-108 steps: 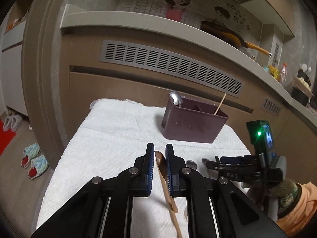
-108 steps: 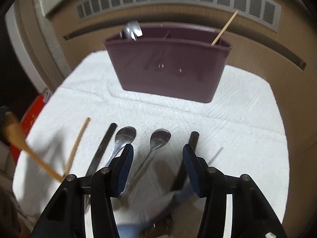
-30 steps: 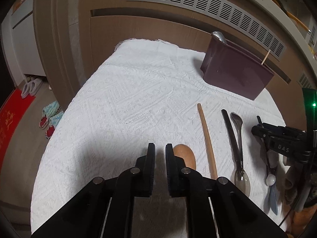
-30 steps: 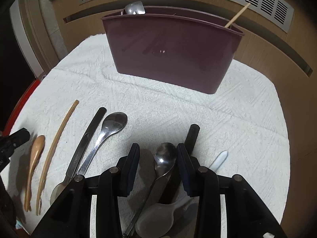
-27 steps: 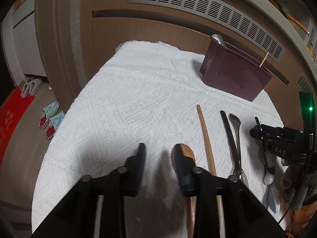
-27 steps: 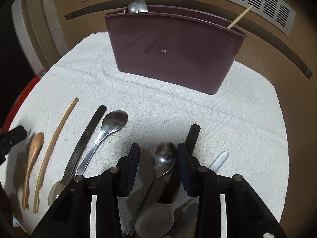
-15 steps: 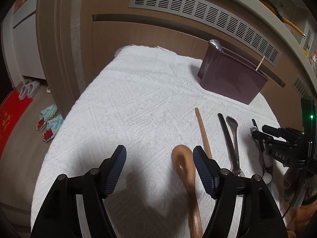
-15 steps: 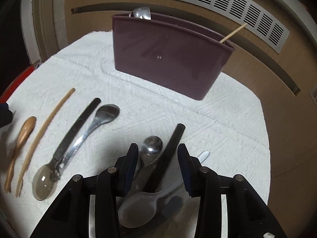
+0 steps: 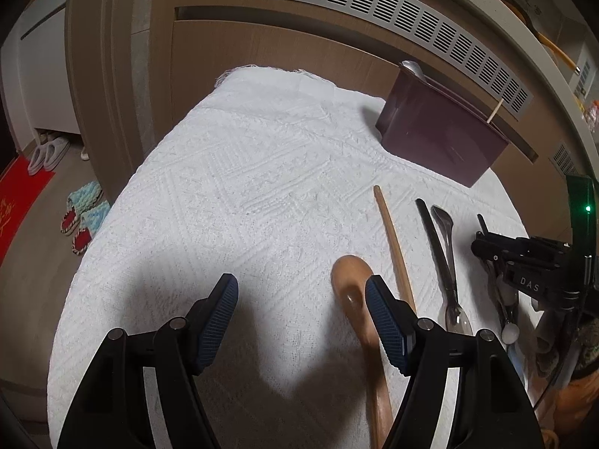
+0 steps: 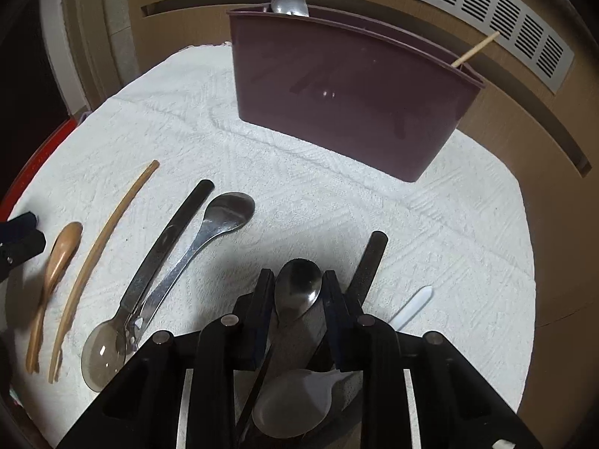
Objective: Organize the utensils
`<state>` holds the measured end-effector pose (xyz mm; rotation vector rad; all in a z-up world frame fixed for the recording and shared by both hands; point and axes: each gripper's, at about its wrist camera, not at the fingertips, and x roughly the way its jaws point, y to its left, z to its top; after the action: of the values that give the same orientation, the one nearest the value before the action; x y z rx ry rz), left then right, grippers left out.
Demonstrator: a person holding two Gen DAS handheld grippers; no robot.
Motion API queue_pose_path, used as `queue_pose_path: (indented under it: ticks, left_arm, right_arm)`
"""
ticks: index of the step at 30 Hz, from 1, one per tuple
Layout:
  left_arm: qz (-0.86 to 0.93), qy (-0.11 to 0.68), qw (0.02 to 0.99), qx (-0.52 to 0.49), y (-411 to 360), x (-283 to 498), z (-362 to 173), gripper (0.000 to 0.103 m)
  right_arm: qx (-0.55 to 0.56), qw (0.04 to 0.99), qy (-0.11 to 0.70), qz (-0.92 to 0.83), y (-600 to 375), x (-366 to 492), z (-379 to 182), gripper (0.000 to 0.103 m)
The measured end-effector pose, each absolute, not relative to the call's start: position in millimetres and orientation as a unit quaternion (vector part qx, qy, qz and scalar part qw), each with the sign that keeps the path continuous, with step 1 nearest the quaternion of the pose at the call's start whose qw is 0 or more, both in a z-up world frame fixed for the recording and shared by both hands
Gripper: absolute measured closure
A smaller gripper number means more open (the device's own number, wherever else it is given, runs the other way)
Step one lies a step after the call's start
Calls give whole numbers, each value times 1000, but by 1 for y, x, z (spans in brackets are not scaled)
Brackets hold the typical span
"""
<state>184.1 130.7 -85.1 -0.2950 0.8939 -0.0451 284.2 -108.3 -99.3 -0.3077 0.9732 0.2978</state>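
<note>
left tool (image 9: 301, 293): jaws are spread wide with nothing clamped; they were opened within the last second. The wooden spoon (image 9: 353, 292) is seen lying flat on the cloth, its bowl just left of the right-hand pad, not pinched.

right tool (image 10: 297, 286): jaws have just been closing and are now drawn in tight around the metal spoon (image 10: 298, 286), lower centre of the right wrist view. The spoon's bowl is framed between the two pads, and it looks gripped, though actual pad contact is hard to make out.

table (image 9: 239, 172): covered with a white textured cloth, everything's laid on it.

holder (image 10: 344, 97): a dark maroon utensil box, stood upright at upper centre of the right wrist view. A metal spoon bowl (image 10: 290, 4) is poking out at its left end and a thin wooden stick (image 10: 475, 49) at its right end.

loose stuff, left half of right wrist view: long wooden chopstick-like stick (image 10: 101, 243), black-handled clear spoon (image 10: 149, 277), second steel spoon (image 10: 209, 232), laid out side by side.

near the right tool: a black handle (image 10: 368, 262) just right of the pads and a white plastic spoon (image 10: 299, 404) underneath, at bottom centre.
</note>
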Motion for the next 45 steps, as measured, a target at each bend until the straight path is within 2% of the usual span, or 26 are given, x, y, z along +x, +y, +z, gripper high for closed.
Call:
queue_pose_path:
  ticks: [11, 16, 21, 23, 25, 27, 34, 42, 44, 45]
  left_arm:
    - [-89, 449, 884, -91, 93, 185, -75, 33]
    - [-55, 492, 867, -63, 82, 209, -81, 51]
    - [-26, 515, 854, -71, 83, 230, -86, 55]
    - [-25, 519, 853, -52, 76, 234, -86, 59]
    - [-20, 515, 856, -29, 70, 235, -86, 72]
    - [-19, 508, 861, -23, 69, 232, -86, 72]
    - [-41, 425, 903, -48, 66, 195, -51, 72]
    - [-78, 279, 957, -4, 33, 167, 40, 72]
    - [-85, 241, 967, 4, 28, 173, 67, 72]
    - [-88, 220, 972, 7, 26, 179, 83, 72]
  right_arm:
    - [-106, 902, 380, 176, -125, 246, -43, 80]
    - [-91, 909, 357, 193, -131, 235, -34, 80]
    - [-76, 912, 350, 198, -139, 227, -35, 80]
    - [-71, 913, 349, 199, -144, 225, -35, 80]
    - [-66, 914, 349, 198, -147, 224, -35, 80]
    - [-61, 914, 348, 198, -149, 222, -34, 80]
    - [-62, 919, 336, 198, -155, 203, -25, 80]
    - [-58, 938, 282, 196, -162, 177, 13, 83]
    - [-59, 944, 261, 195, -164, 178, 32, 99]
    - [-63, 949, 244, 192, -164, 179, 45, 99]
